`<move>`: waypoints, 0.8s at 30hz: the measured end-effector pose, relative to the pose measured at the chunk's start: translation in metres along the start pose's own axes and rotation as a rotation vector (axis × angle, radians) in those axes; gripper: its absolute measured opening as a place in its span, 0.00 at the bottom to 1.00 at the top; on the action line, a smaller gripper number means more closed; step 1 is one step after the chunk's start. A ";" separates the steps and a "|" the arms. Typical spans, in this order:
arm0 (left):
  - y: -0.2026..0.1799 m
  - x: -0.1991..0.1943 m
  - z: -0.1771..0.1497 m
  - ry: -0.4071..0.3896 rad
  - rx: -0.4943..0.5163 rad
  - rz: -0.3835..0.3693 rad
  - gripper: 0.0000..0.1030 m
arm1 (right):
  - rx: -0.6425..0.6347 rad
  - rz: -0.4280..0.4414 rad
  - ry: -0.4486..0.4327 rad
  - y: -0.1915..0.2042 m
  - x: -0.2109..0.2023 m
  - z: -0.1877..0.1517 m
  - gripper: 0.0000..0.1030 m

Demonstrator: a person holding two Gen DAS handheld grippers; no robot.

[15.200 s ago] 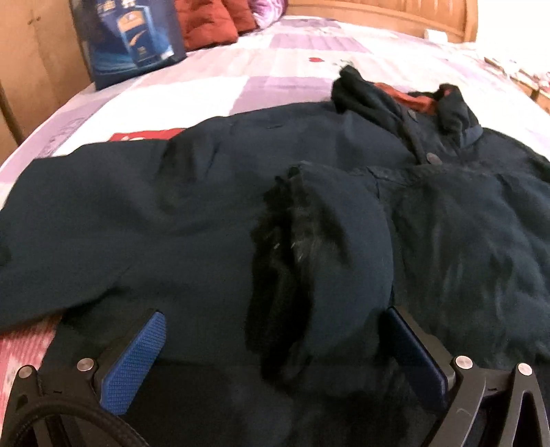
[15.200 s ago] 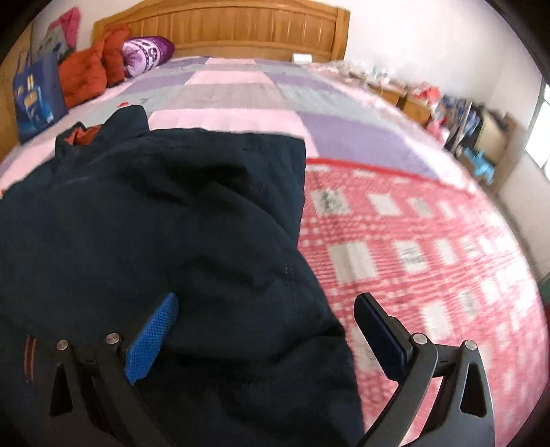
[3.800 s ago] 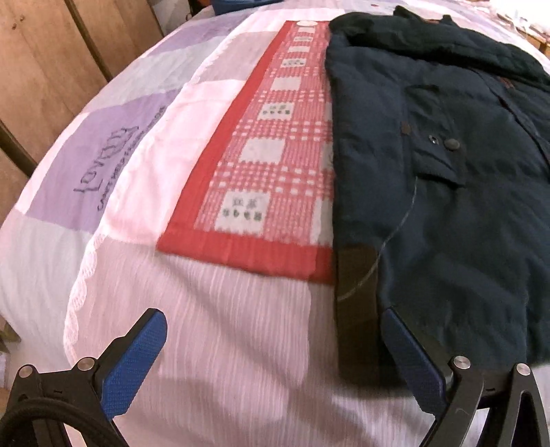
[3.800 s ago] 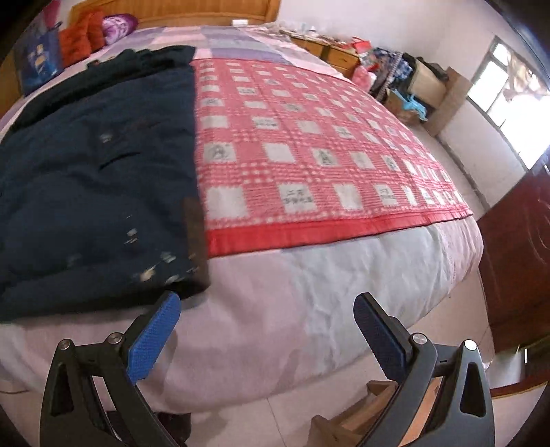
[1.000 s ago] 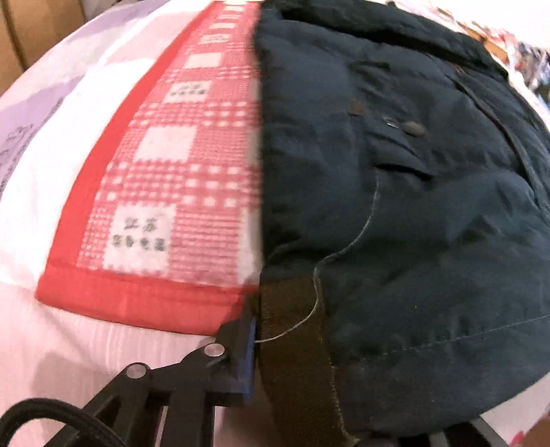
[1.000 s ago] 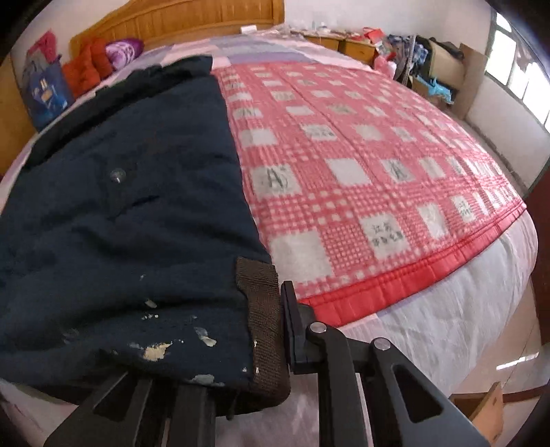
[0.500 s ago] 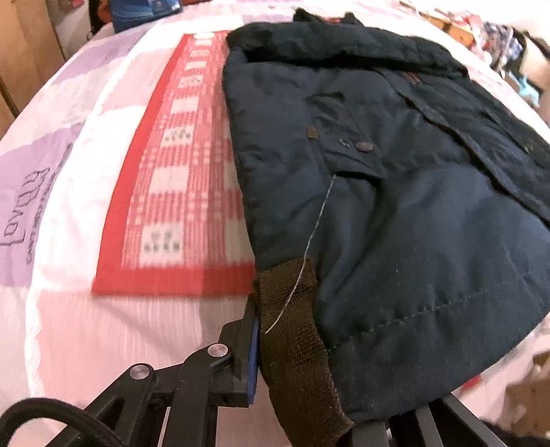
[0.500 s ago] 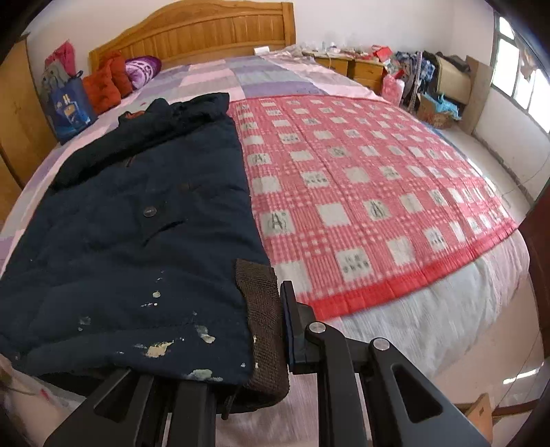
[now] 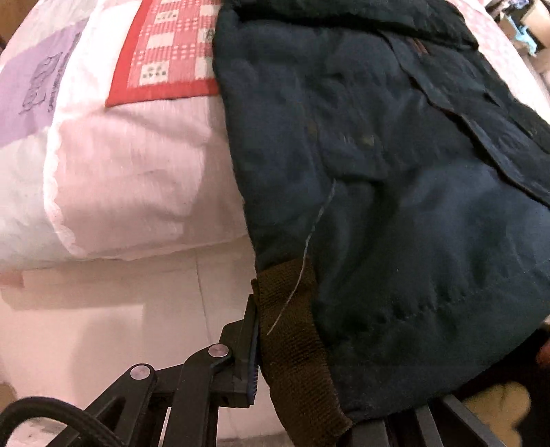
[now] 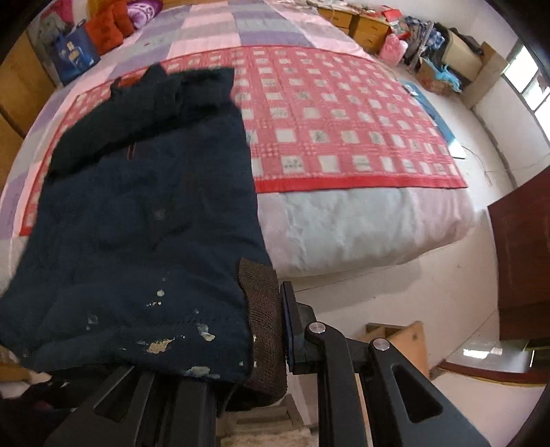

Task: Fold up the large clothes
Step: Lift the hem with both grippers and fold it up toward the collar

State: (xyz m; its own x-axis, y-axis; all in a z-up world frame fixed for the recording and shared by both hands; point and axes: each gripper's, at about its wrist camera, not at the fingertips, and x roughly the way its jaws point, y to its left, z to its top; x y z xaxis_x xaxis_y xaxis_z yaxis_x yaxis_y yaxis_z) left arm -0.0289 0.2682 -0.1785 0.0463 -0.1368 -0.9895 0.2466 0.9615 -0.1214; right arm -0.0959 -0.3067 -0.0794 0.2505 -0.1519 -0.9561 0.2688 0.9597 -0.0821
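Note:
A large dark navy jacket (image 9: 395,178) hangs from its bottom hem off the foot of the bed, its collar end still lying on the red checked blanket (image 10: 330,113). My left gripper (image 9: 292,364) is shut on the brown knit hem band (image 9: 295,344) at the jacket's left corner. In the right wrist view the same jacket (image 10: 144,220) shows pale paint spots near the hem. My right gripper (image 10: 264,337) is shut on the brown knit band (image 10: 263,309) at the right corner. Both corners are lifted well above the mattress.
The bed (image 10: 361,227) has a white and purple quilt and a wooden headboard end with a blue bag (image 10: 74,55) and red cushions (image 10: 106,27). Pale tiled floor (image 10: 429,295) lies below. Wooden cabinets and clutter (image 10: 422,37) stand right; a dark red door (image 10: 522,275) is near.
Both grippers have risen and pulled back from the bed with the hem corners held. The jacket's lower half is now lifted off the mattress and the floor shows beneath.

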 end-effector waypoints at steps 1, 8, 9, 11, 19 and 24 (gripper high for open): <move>-0.001 -0.004 0.009 -0.002 0.012 0.004 0.15 | -0.009 0.004 -0.021 0.000 -0.010 0.011 0.15; 0.015 -0.046 0.179 -0.232 0.077 0.051 0.15 | -0.086 0.122 -0.259 0.022 -0.012 0.146 0.15; 0.021 -0.051 0.216 -0.275 0.070 0.059 0.15 | -0.088 0.143 -0.295 0.024 -0.007 0.169 0.14; 0.028 -0.055 0.268 -0.328 0.055 0.080 0.15 | -0.098 0.175 -0.355 0.028 0.013 0.224 0.14; 0.063 0.025 0.476 -0.286 -0.081 0.147 0.15 | -0.069 0.214 -0.329 0.061 0.147 0.421 0.15; 0.081 0.139 0.530 -0.083 -0.189 0.202 0.18 | -0.021 0.167 -0.092 0.083 0.275 0.480 0.15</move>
State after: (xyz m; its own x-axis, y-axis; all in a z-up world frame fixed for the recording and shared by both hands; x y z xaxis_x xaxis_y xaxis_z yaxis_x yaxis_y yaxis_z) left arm 0.5109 0.2006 -0.2843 0.1575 0.0508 -0.9862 0.0396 0.9975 0.0577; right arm 0.4418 -0.3823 -0.2138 0.3746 -0.0099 -0.9271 0.1967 0.9780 0.0691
